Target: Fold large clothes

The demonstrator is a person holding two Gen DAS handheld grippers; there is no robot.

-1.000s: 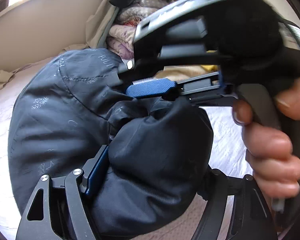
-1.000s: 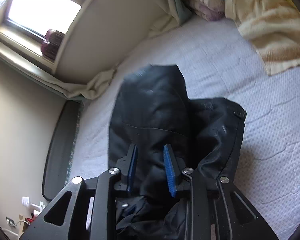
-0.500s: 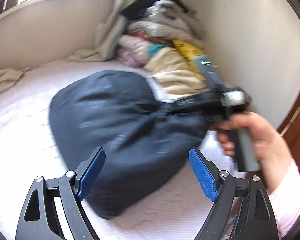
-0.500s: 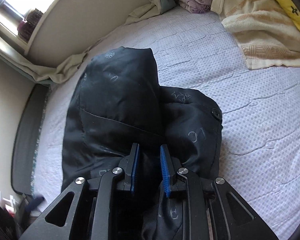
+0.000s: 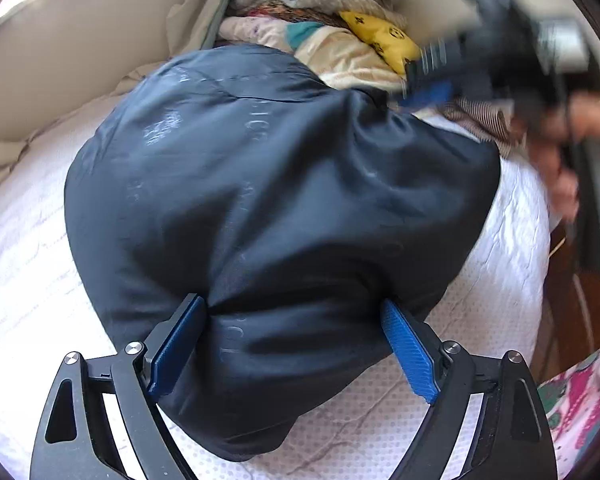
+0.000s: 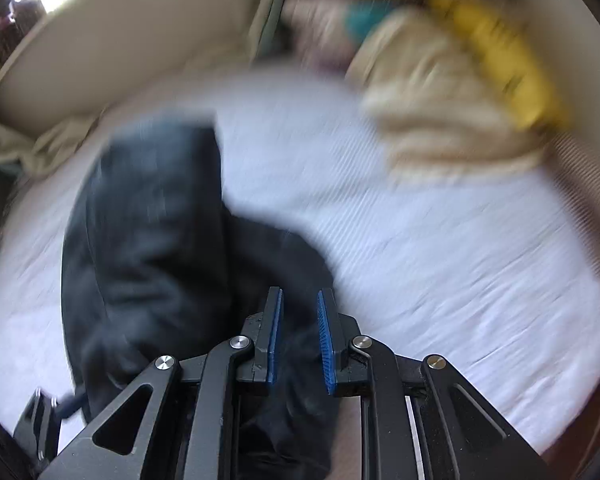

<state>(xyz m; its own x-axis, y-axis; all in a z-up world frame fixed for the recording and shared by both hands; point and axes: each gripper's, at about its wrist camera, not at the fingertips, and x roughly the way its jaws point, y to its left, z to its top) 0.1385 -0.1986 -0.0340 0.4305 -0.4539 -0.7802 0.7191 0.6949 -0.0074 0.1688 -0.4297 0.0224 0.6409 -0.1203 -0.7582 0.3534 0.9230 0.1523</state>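
1. Bedroom: white quilted mattress (image 5: 28, 264), heap of folded laundry (image 5: 324, 12) against the far wall.
2. Dark padded jacket (image 5: 268, 184) bunched in a mound mid-bed, partly folded.
3. Left gripper (image 5: 292, 344) spread wide around the near bulge, jaws opening, pads beside the fabric rather than pinching it.
4. Right gripper (image 6: 298, 334) narrowly clenched on a fold of jacket; view blurred.
5. Likely step: gathering the bulk for another fold.
6. Next: clamp left on the near edge, then lift and flatten.
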